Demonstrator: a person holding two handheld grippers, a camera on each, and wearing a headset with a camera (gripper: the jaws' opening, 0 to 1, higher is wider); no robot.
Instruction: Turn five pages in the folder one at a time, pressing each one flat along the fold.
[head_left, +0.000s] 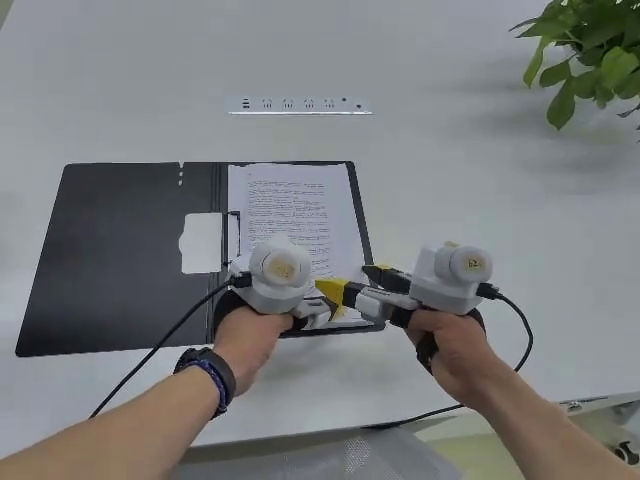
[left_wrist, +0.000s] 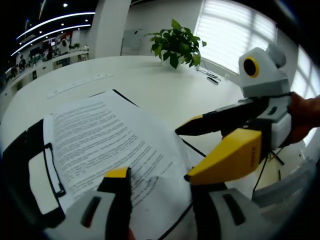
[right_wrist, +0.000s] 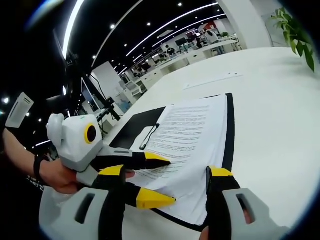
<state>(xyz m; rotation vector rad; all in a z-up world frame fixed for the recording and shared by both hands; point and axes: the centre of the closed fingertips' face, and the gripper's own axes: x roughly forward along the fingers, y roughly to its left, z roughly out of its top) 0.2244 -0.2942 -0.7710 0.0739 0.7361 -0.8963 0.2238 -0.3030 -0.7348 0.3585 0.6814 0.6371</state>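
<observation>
One black folder lies open and flat on the white table, near the front edge, just ahead of the person. Its left cover is bare apart from a white pocket by the fold. The right half carries a stack of printed pages, held at the fold by a thin black clip. The top page is white with close lines of small text. In the left gripper view its near right corner looks slightly lifted and curled.

Both grippers sit at that corner, pointing in toward each other. The left gripper has its jaws apart, with the page corner lying in the gap. In the right gripper view one of its jaws sits over the sheet and the other at the paper's edge. I cannot tell whether either presses on the paper. The right gripper also has its jaws spread wide and grips nothing. They sit just off the folder's right edge, with the tips close to the left gripper's.

Farther back, a white power strip lies on the table beyond the folder. A green plant stands at the far right.
</observation>
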